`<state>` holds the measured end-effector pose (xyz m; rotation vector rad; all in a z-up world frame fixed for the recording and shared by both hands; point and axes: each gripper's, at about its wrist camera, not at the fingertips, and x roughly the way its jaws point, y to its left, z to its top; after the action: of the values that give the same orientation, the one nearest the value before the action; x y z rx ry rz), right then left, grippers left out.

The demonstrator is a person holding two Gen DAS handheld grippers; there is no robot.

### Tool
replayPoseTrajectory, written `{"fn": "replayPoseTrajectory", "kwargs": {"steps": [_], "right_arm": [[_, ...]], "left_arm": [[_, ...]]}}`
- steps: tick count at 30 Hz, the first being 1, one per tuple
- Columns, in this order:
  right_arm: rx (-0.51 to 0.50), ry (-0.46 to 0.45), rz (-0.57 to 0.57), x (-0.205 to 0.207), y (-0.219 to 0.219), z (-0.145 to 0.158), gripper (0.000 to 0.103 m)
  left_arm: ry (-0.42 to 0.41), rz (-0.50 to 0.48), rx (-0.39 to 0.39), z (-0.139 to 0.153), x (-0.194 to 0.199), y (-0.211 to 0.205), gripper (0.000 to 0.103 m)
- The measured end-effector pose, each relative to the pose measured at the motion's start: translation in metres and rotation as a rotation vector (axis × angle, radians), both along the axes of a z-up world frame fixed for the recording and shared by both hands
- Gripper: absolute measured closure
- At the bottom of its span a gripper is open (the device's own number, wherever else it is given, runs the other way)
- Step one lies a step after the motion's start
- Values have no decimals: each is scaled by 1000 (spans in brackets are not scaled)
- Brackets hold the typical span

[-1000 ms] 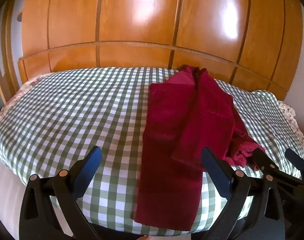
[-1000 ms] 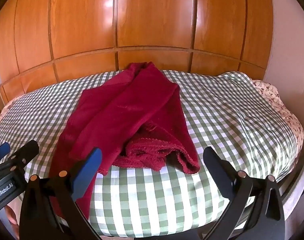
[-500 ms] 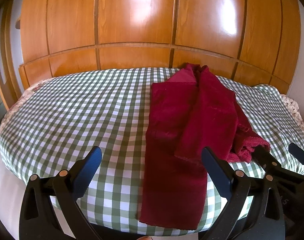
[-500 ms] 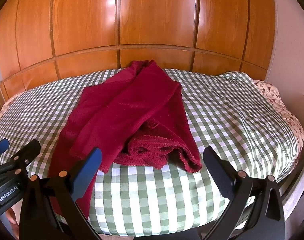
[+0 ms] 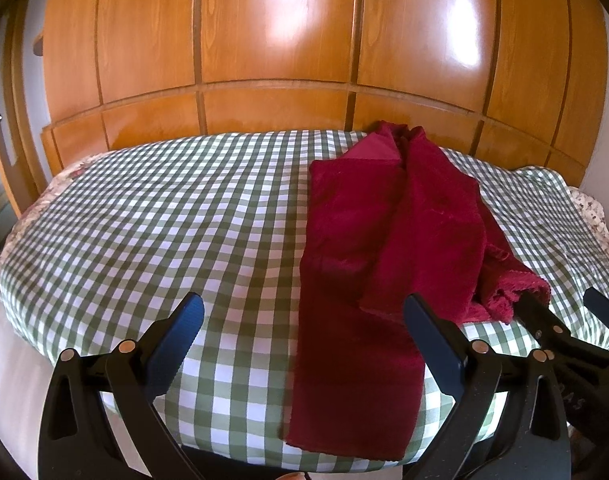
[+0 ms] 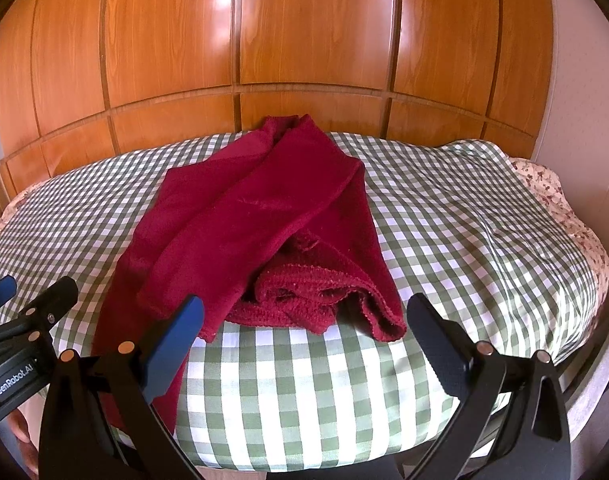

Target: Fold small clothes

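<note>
A dark red knitted garment (image 5: pixel 388 240) lies loosely folded lengthwise on a green-and-white checked cloth (image 5: pixel 164 232). Its near end hangs over the front edge, and a bunched ribbed hem (image 6: pixel 316 296) lies at its right side. My left gripper (image 5: pixel 304 344) is open and empty, just short of the garment's near end. My right gripper (image 6: pixel 304 340) is open and empty in front of the bunched hem. The right gripper also shows at the right edge of the left wrist view (image 5: pixel 560 320). The left gripper shows at the left edge of the right wrist view (image 6: pixel 24 304).
A tall wooden panelled wall (image 5: pixel 284 40) stands right behind the covered surface. A flowered underlayer (image 6: pixel 560 200) shows at the right rim. The cloth to the left of the garment is bare checked fabric. A white wall (image 6: pixel 576 80) is at the right.
Both grippers have drawn back and risen slightly, so the garment sits a little lower and farther in both views. The garment has not moved. Both grippers stay open.
</note>
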<state>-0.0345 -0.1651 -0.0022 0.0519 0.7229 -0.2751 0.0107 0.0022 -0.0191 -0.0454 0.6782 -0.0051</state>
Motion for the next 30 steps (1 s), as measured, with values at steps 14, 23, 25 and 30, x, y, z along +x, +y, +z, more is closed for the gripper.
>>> {"fn": "replayPoseTrajectory", "kwargs": {"steps": [14,23,25,30], "right_arm": [[19,-9,-6,1,-6,-1,2],[41,-32,10,1,-10,1,2],[47,-35,14,1,-12,1,2],[66,-47,24,3,-18,3,2]], "left_arm": [[19,15,36,-6,4,0,4],[37,8,45,-11,8,-1,4],[42,4,49,-12,8,-2,4],[54,-8,58,-14,11,-5,4]]}}
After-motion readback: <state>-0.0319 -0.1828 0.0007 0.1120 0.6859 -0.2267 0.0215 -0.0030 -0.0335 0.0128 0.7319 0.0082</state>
